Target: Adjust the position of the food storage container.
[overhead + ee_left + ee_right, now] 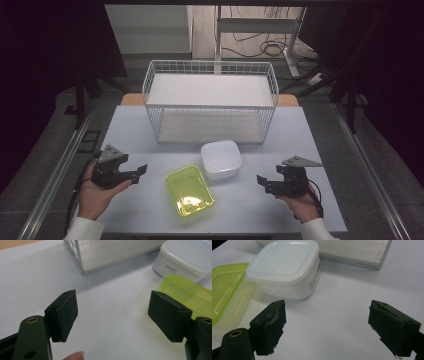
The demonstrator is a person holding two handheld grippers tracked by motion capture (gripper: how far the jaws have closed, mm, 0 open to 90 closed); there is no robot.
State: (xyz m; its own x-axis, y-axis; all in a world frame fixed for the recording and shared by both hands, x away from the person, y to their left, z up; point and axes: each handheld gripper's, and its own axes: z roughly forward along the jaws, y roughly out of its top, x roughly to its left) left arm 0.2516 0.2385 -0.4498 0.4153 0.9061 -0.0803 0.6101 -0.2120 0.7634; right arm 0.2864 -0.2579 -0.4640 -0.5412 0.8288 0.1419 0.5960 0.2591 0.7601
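Both my left tongs [140,170] and right tongs [261,181] stand wide, holding nothing. The green container [189,190] touches the white container [221,158]; I judge a careless grab could shove both across the surface [135,130].

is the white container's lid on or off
On. The white container stands upright on the table with its lid seated flat over the rim, beside the green container. What is inside cannot be told.

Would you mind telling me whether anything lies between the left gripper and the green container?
Nothing visible does. The left gripper hovers open left of the green container, with bare table between them. The white container sits behind it, out of that path.
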